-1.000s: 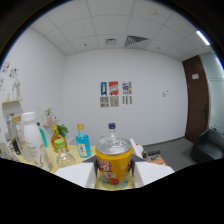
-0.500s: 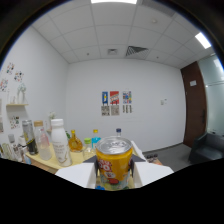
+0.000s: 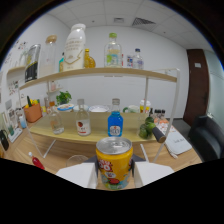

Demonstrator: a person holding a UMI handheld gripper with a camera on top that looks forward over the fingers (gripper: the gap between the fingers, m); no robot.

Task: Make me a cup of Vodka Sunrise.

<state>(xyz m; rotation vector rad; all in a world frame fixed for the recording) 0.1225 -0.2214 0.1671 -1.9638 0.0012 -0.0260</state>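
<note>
Gripper view: gripper (image 3: 114, 172) clamped on orange juice can (image 3: 114, 161), upright to avoid spilling. Beyond can: shelf (image 3: 100, 75) with bottles, blue bottle (image 3: 115, 122) straight behind, clear bottle (image 3: 82, 120) beside it, wooden tabletop (image 3: 165, 155) underneath.

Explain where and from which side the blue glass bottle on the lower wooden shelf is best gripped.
Grip the blue glass bottle around its straight lower body, coming from the front. It stands upright with its narrow neck less secure, and clear bottles stand beside it. The gripper is shut on a yellow drink can, so that likely goes down first.
</note>
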